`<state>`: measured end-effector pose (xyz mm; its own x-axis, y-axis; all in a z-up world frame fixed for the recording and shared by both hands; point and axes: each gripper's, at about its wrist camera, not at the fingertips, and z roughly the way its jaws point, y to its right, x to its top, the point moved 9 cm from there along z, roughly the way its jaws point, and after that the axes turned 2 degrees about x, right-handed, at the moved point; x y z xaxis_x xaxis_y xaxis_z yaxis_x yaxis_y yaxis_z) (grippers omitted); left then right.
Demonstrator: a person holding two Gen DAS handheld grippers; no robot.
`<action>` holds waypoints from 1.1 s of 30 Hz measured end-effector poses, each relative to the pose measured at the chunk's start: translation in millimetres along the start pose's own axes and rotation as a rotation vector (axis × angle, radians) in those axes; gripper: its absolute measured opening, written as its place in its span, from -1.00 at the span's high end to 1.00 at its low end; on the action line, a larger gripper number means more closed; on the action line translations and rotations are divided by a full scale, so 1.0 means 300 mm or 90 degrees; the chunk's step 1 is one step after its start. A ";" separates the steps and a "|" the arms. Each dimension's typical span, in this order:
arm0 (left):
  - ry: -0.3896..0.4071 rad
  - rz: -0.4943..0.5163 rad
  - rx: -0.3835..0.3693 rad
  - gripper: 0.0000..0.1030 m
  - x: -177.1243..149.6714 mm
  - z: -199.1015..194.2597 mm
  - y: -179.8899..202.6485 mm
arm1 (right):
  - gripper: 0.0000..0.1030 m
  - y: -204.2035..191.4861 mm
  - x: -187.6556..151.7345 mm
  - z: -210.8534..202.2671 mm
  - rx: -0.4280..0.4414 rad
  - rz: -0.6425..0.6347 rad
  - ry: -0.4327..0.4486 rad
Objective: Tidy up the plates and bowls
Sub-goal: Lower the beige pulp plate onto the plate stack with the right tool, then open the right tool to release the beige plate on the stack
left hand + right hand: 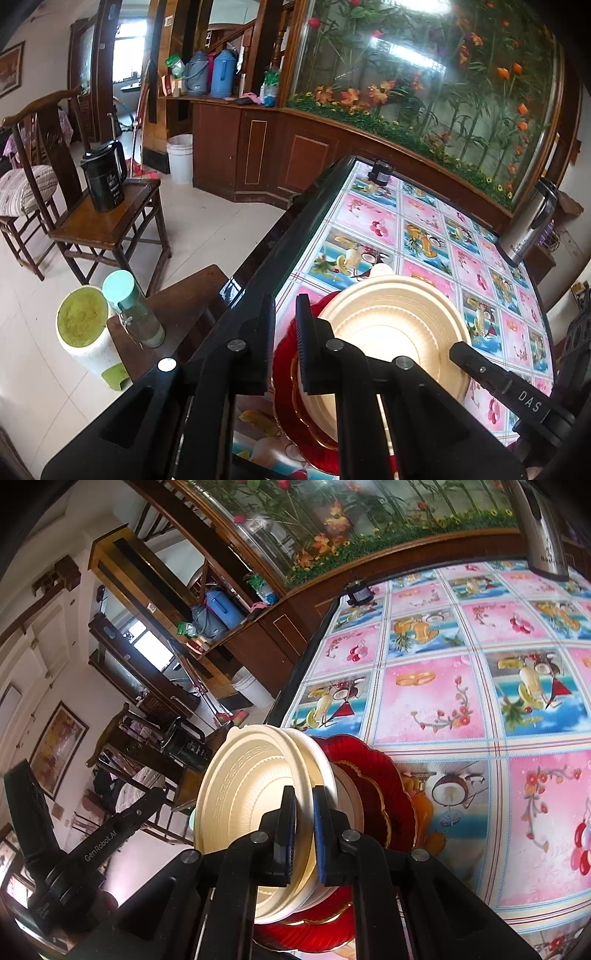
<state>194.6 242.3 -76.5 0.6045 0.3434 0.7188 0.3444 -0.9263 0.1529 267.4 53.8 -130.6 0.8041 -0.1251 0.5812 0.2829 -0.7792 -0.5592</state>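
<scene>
Two cream bowls (258, 805) sit nested on a red scalloped plate (373, 775) at the near edge of the fruit-print tablecloth (443, 701). The right gripper (304, 830) is clamped on the top bowl's rim. The left gripper (286, 343), beside the stack, is closed on nothing. Stacking looks done; next, I judge, release cleanly.

The left hand-held gripper (286, 328) is pointing downward at a slant, its jaws drawn close with only a narrow gap showing and nothing pinched between them. The right hand-held gripper (304, 825) is angling down likewise, rolled onto its side, its blue-padded fingers (320, 834) clamping the rim of a cream bowl (251, 797)
</scene>
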 end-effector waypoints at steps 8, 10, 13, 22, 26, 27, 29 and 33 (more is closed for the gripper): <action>-0.017 -0.018 0.012 0.83 -0.003 0.030 -0.051 | 0.85 0.076 0.000 0.048 0.075 0.167 -0.072; -0.019 -0.020 0.012 0.83 -0.005 0.032 -0.053 | 0.85 0.100 -0.008 0.062 0.093 0.211 -0.091; -0.018 -0.016 0.007 0.83 -0.006 0.031 -0.047 | 0.85 0.116 -0.015 0.075 0.106 0.242 -0.105; -0.024 0.035 0.012 0.83 -0.026 0.043 0.027 | 0.76 0.068 -0.009 0.076 0.041 0.147 -0.086; -0.037 0.051 0.018 0.83 -0.045 0.064 0.050 | 0.66 0.064 -0.009 0.068 0.035 0.129 -0.086; -0.041 0.052 0.018 0.83 -0.049 0.067 0.053 | 0.61 0.059 -0.008 0.062 0.034 0.121 -0.082; -0.040 0.054 0.022 0.83 -0.049 0.064 0.053 | 0.31 0.052 0.000 0.041 0.031 0.104 -0.068; -0.013 0.070 0.043 0.83 -0.032 0.032 0.054 | 0.13 0.026 0.021 -0.014 0.010 0.041 -0.032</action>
<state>201.3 225.5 -87.6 0.6554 0.2438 0.7149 0.3226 -0.9461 0.0268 272.3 44.4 -128.7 0.8461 -0.1426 0.5137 0.2383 -0.7607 -0.6038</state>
